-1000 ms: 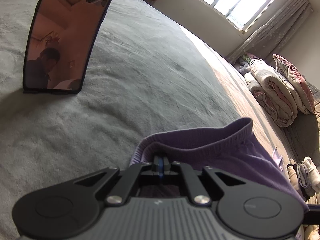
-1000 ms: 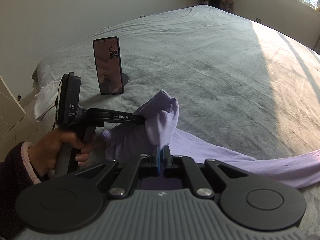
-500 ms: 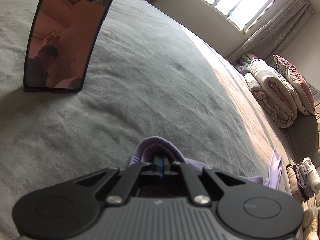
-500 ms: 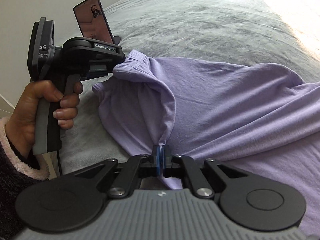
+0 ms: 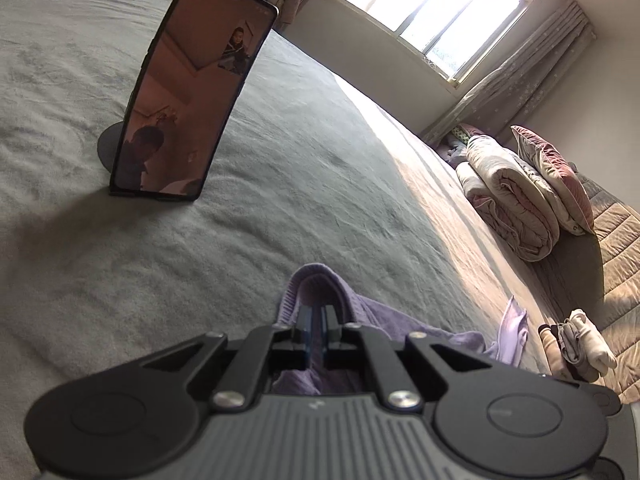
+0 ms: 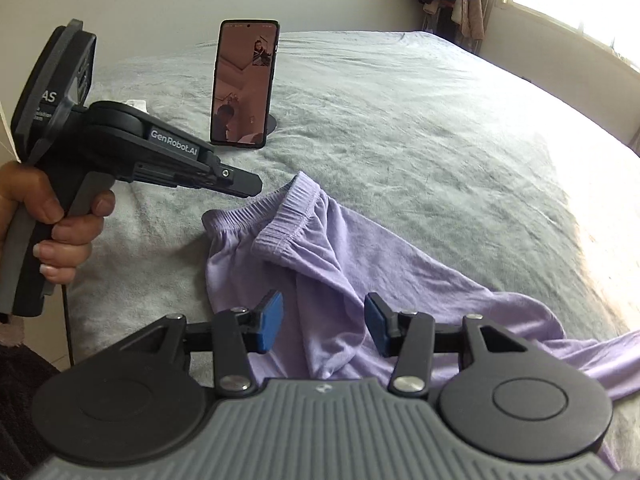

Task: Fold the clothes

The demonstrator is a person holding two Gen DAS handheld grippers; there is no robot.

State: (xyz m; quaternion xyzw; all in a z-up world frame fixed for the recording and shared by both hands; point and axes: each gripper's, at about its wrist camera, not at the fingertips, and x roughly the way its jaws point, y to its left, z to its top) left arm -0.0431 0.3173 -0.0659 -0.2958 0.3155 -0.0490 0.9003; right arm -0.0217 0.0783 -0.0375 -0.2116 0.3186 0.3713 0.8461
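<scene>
The lilac trousers [image 6: 352, 280] lie spread on the grey bedspread [image 6: 420, 128], their elastic waistband [image 6: 276, 216] bunched at the end nearest the left gripper [image 6: 250, 184], the legs trailing off to the right past the right gripper [image 6: 324, 322].

The right gripper's jaws are opening: its blue pads [image 6: 268, 322] stand apart and press on nothing, with a raised fold of the lilac cloth lying between and just beyond them.

From its own camera, the left gripper [image 5: 316, 330] has its jaws together, a loop of the waistband [image 5: 316, 284] curling up around the tips. In the right wrist view, however, its closed tips hang above and to the left of the waistband with a gap below, so whether cloth is pinched I cannot tell. A hand [image 6: 60, 216] grips its handle.

Ahead of both tools a phone [image 6: 244, 84] stands upright on a round stand [image 5: 110, 146]. Far to the left gripper's right lie a rolled quilt [image 5: 512, 196] and a pillow [image 5: 548, 172].
</scene>
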